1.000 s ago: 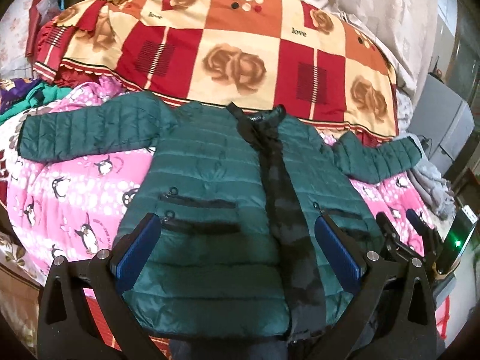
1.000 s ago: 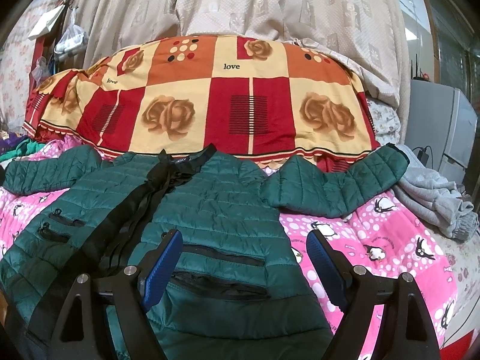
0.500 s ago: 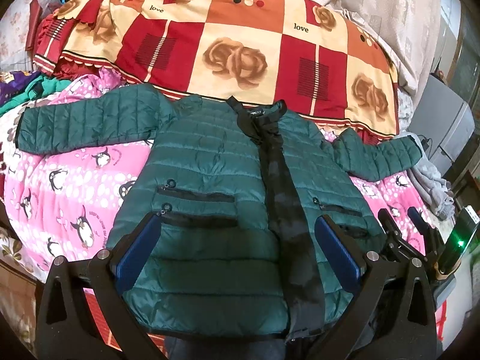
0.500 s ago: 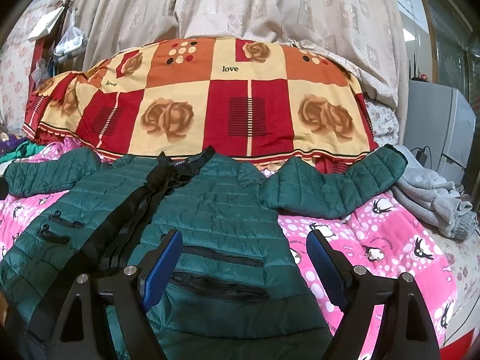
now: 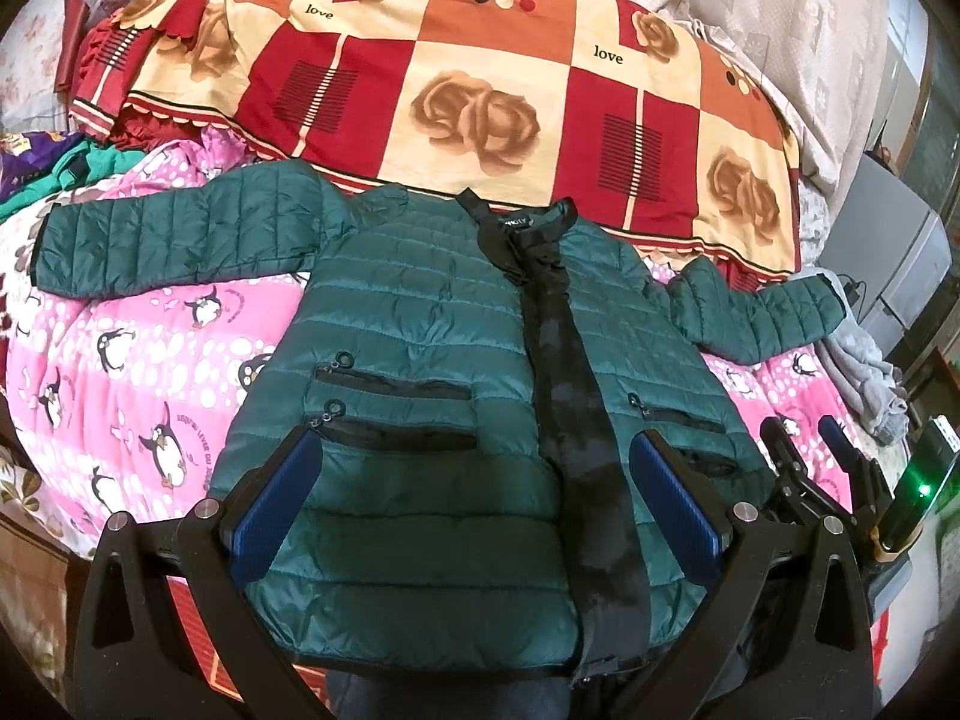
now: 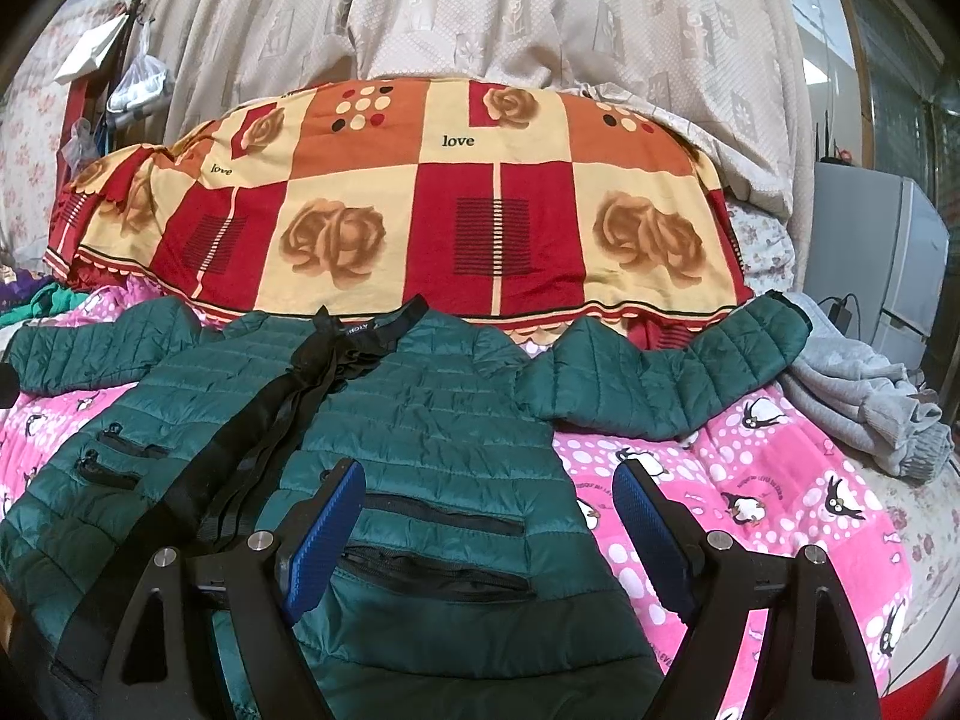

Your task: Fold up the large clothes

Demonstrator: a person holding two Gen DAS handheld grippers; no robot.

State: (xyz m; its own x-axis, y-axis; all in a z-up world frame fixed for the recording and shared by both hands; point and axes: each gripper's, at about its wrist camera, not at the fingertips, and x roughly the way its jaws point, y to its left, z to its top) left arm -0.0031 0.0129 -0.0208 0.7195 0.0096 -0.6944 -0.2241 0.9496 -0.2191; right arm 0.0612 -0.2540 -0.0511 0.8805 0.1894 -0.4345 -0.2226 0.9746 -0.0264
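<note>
A dark green quilted jacket (image 5: 420, 324) with a black front strip lies flat, front up, on a pink penguin blanket, both sleeves spread out sideways. It also shows in the right wrist view (image 6: 420, 420). My left gripper (image 5: 474, 498) is open and empty above the jacket's lower hem. My right gripper (image 6: 486, 516) is open and empty over the jacket's right pocket and side edge. The right gripper (image 5: 810, 450) also appears at the right edge of the left wrist view.
A red, orange and cream checked quilt (image 5: 480, 90) is heaped behind the jacket's collar. A grey garment (image 6: 858, 396) lies beyond the right sleeve cuff. A grey cabinet (image 6: 876, 258) stands at the right. Green and purple clothes (image 5: 54, 168) lie far left.
The left wrist view has risen and tilted slightly, so the jacket sits a little lower in the frame. The right view is almost unchanged. Both grippers stay open.
</note>
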